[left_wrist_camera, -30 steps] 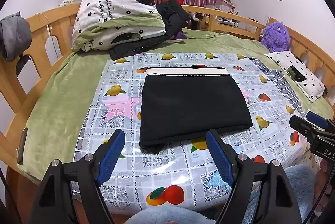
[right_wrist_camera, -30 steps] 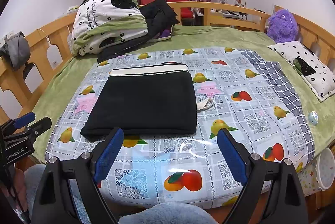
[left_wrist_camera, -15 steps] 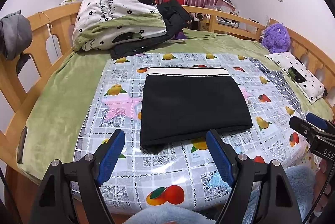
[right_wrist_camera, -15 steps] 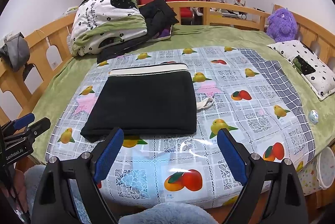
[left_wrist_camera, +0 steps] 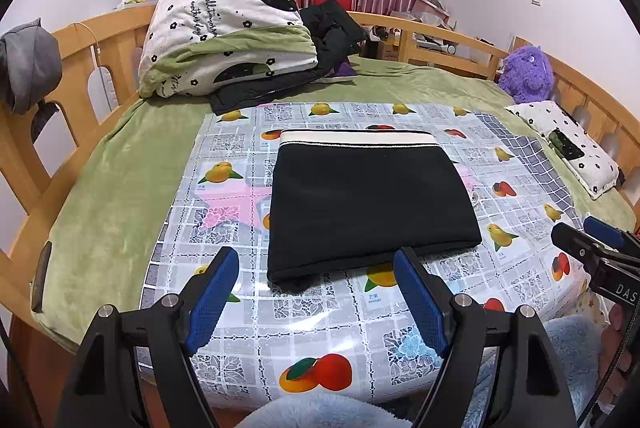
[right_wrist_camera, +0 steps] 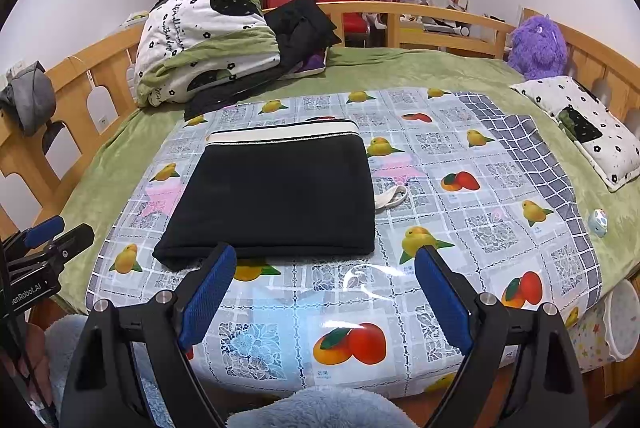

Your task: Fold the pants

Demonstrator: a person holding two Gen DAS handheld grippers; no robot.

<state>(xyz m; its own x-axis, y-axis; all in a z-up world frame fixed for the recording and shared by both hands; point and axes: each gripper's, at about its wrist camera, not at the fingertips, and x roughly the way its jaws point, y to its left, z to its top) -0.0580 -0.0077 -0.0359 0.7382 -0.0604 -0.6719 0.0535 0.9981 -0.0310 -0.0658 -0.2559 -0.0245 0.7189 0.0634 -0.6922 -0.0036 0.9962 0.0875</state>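
Black pants [left_wrist_camera: 370, 203] [right_wrist_camera: 280, 191] lie folded into a neat rectangle on a fruit-print plastic cloth [left_wrist_camera: 320, 340] [right_wrist_camera: 460, 228], the white waistband at the far edge. A white drawstring loop [right_wrist_camera: 394, 196] pokes out on their right side. My left gripper [left_wrist_camera: 316, 266] hovers open just short of the fold's near edge, nothing between its blue pads. Further right, my right gripper [right_wrist_camera: 325, 260] is open too, held back from the near right corner and holding nothing. Each gripper shows at the side of the other's view.
A rolled quilt [left_wrist_camera: 228, 35] and dark clothes [right_wrist_camera: 302, 23] are piled at the far left of the bed. A purple plush toy [right_wrist_camera: 538, 43] and a flowered pillow [right_wrist_camera: 588, 125] lie to the right. Wooden rails [left_wrist_camera: 80, 75] ring the bed. A fluffy pale-blue sleeve [right_wrist_camera: 320, 408] is below.
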